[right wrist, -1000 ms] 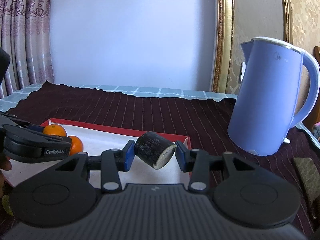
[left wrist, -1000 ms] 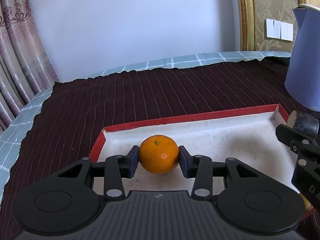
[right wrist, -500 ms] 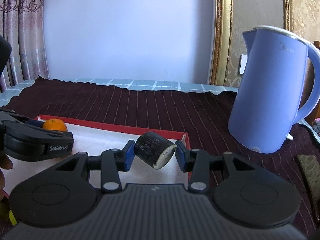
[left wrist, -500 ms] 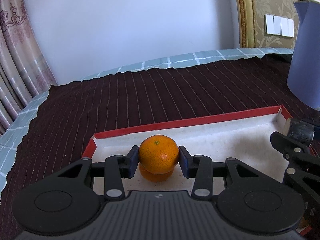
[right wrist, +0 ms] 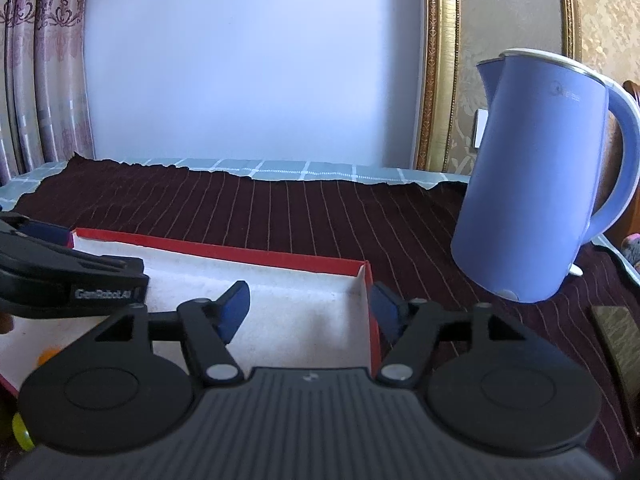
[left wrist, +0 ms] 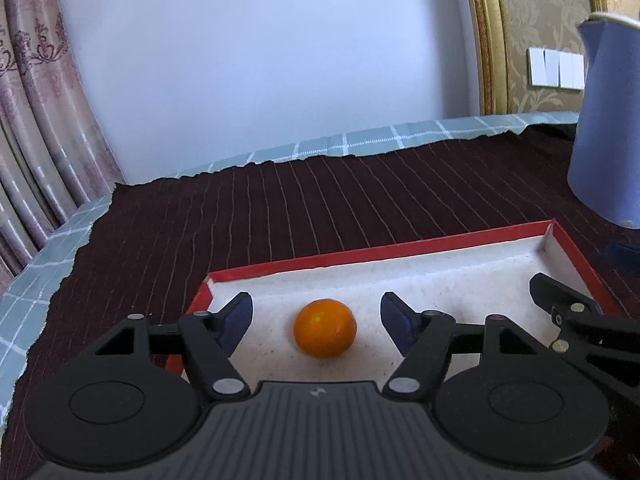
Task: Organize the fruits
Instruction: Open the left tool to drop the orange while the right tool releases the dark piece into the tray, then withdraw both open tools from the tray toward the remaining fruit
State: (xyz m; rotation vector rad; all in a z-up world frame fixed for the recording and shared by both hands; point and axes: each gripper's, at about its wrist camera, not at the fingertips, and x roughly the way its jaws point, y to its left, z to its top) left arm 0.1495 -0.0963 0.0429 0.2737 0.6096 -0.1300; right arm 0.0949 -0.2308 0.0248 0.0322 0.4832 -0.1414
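A red-rimmed tray (left wrist: 380, 252) with a white lining lies on the dark striped cloth. One orange (left wrist: 325, 328) rests on the tray floor near its left end. My left gripper (left wrist: 316, 316) hangs just above it; its jaws are opening, and the blue pads stand well clear of the fruit on both sides. My right gripper (right wrist: 310, 306) is over the tray's right end (right wrist: 366, 280), its jaws also opening with nothing between them. The dark cut chunk it carried is out of sight. One of the left gripper's fingers (right wrist: 80, 272) crosses the right wrist view at the left.
A blue electric kettle (right wrist: 540, 184) stands on the cloth right of the tray. A flat dark object (right wrist: 616, 340) lies near the right edge. A small yellow-green thing (right wrist: 22, 432) shows at the lower left, below the gripper body. A wall and curtains stand behind the table.
Both grippers have opened. The orange has left the left jaws and now sits on the tray floor. The dark chunk has gone from the right jaws and out of view.
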